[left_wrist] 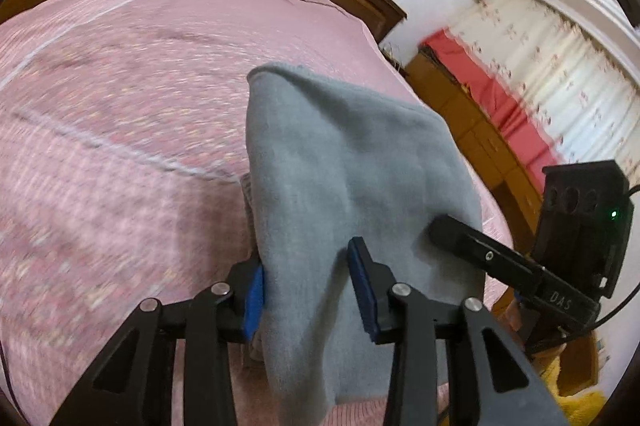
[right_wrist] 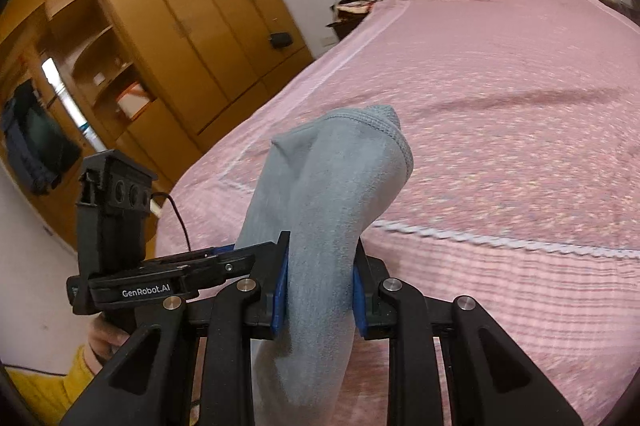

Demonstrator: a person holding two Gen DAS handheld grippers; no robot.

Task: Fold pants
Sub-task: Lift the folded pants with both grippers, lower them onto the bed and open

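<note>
both claws have cloth in them. your right gripper (right_wrist: pixel 319 290) pinches a thick bunched roll of the grey pants (right_wrist: pixel 320 210) between its blue pads (right_wrist: pixel 279 296), which press in on both sides, so it is holding fast. your left gripper (left_wrist: pixel 310 290) stands at a middling gap with the pants (left_wrist: pixel 344 178) draped between and over its fingers; the left pad (left_wrist: pixel 253 300) touches the fabric, but whether the other one (left_wrist: pixel 362 290) bites it you cannot tell from here.

outward from the claws, the cloth is raised off the pink bedspread (left_wrist: pixel 120 114), above its near edge, with a tail hanging down towards you.

judging by the drape, this is soft, light fleece-like stuff: it sags, bunches and will not keep a shape. it probably won't slip much, being fuzzy. take it at seams or at the hemmed edge (right_wrist: pixel 402 142), gathering all layers, since a shallow pinch may catch only one.
</note>
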